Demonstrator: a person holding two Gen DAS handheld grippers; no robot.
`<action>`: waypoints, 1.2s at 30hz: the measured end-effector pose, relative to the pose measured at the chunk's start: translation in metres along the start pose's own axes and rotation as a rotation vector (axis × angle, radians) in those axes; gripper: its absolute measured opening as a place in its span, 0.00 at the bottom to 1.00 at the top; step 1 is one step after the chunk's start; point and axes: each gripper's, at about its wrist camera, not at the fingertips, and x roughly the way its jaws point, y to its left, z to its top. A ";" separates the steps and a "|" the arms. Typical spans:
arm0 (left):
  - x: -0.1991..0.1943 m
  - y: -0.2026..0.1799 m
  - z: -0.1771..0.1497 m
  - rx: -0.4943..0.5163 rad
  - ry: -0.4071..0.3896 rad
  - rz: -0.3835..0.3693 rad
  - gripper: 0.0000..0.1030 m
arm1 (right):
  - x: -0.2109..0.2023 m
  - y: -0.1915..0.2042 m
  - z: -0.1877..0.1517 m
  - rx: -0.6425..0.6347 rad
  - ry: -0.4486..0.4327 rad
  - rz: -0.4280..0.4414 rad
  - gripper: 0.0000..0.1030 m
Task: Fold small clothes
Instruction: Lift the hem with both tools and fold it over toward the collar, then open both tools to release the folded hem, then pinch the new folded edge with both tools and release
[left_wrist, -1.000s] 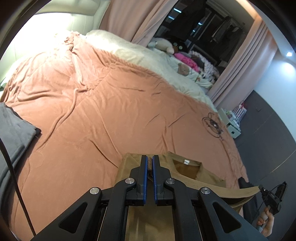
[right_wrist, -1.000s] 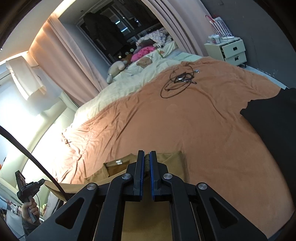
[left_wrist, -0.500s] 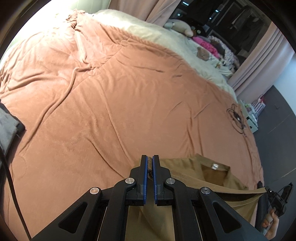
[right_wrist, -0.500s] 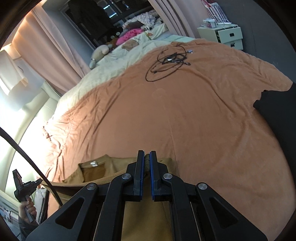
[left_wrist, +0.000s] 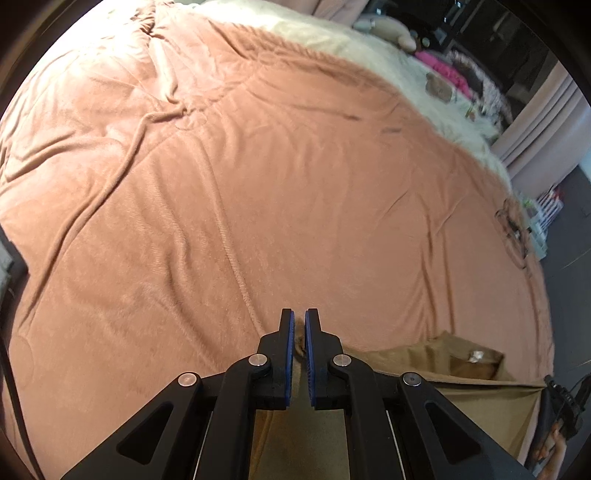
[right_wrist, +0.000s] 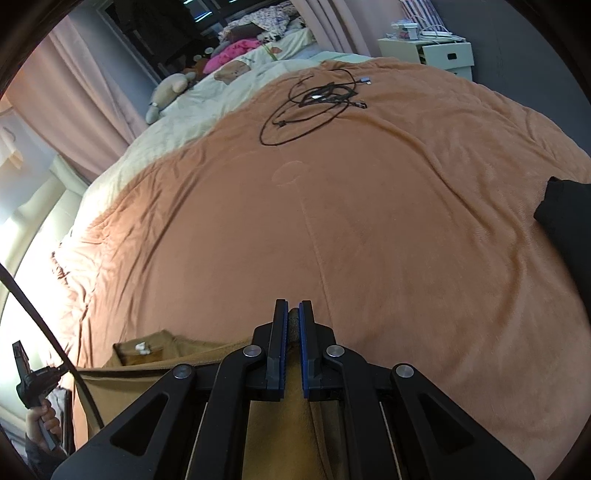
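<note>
An olive-brown soft knit garment (left_wrist: 443, 384) hangs stretched between the two grippers above a wide bed covered in a plush, faintly quilted terracotta blanket (left_wrist: 258, 184). Its upper edge runs taut and straight, and the neck opening with a small white label (left_wrist: 475, 356) sags just behind that edge. The left gripper (left_wrist: 299, 334) has its black fingers with blue ribbed pads (left_wrist: 289, 354) drawn narrow, pinching a fold of the cloth at one top corner. The right gripper (right_wrist: 293, 325) is likewise nearly closed on a bunched nub of the same cloth at the other corner.

Only the right wrist view shows a loose coil of black cables (right_wrist: 314, 103) lying on the blanket, a white bedside drawer unit (right_wrist: 436, 55) and a black cloth (right_wrist: 565, 218) at the bed's edge. The left wrist view alone shows rumpled blanket ridges and a grey folded fabric (left_wrist: 5, 258) at its border. Both grippers point forward, roughly level, tilted slightly down over the bed, well apart.
</note>
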 end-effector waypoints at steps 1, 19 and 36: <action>0.003 0.000 0.001 0.004 0.011 0.014 0.06 | 0.002 0.001 -0.001 -0.002 0.009 -0.016 0.04; -0.001 -0.008 -0.027 0.203 0.070 0.031 0.60 | -0.011 0.028 -0.025 -0.230 0.109 -0.071 0.55; 0.045 -0.014 -0.007 0.218 0.031 -0.049 0.07 | 0.050 0.017 0.008 -0.181 0.144 -0.022 0.04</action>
